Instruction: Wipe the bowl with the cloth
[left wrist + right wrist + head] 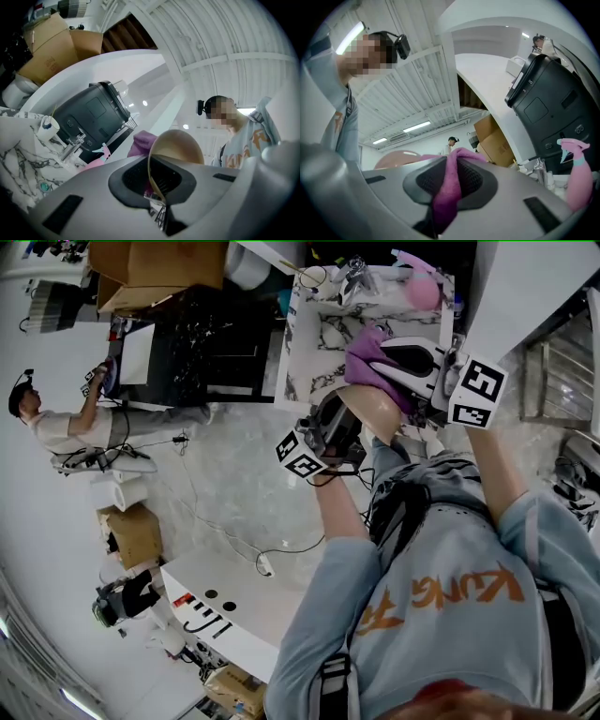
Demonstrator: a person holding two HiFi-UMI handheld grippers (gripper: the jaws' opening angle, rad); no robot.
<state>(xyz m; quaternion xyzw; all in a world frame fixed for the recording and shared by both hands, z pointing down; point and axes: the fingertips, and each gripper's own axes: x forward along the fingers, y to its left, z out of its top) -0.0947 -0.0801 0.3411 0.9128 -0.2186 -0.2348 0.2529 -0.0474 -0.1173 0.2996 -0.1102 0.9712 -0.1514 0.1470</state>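
Note:
A tan bowl is held up in front of me, above the floor and near the marble counter's edge. My left gripper is shut on its rim; in the left gripper view the bowl stands on edge between the jaws. My right gripper is shut on a purple cloth that lies against the bowl's upper side. In the right gripper view the cloth hangs bunched between the jaws, with the bowl showing behind at the left. The cloth also peeks out behind the bowl in the left gripper view.
A marble counter lies ahead with a tap and a pink spray bottle. A dark appliance stands on it. Cardboard boxes sit at the far left. Another person works at a table to the left.

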